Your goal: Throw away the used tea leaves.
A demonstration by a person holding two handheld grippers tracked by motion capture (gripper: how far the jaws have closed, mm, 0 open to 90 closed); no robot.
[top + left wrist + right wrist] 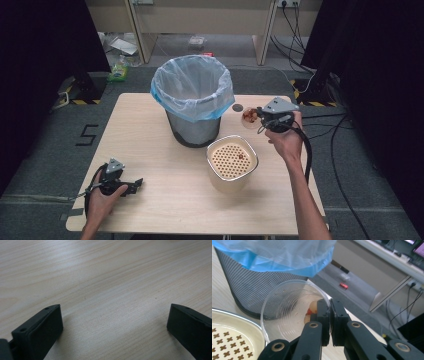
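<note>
High view: the left gripper (134, 186) rests on the table (150, 150) at its near left, jaws spread over bare wood. The bin (193, 100) stands behind the strainer (232, 162). At far right the right gripper (259, 120) pinches the rim of a cup (249, 118) holding food bits.

— What sits in the clear cup (292, 312)?
— Pale and red bits, partly behind the right gripper (329, 315)'s closed jaws; too blurred to name.
— And inside the bin (194, 100)?
— The bag (192, 82) hides its bottom.
— The strainer box (232, 162)?
— One small reddish speck on top, too small to tell. In the right gripper view the edge cuts it off.
</note>
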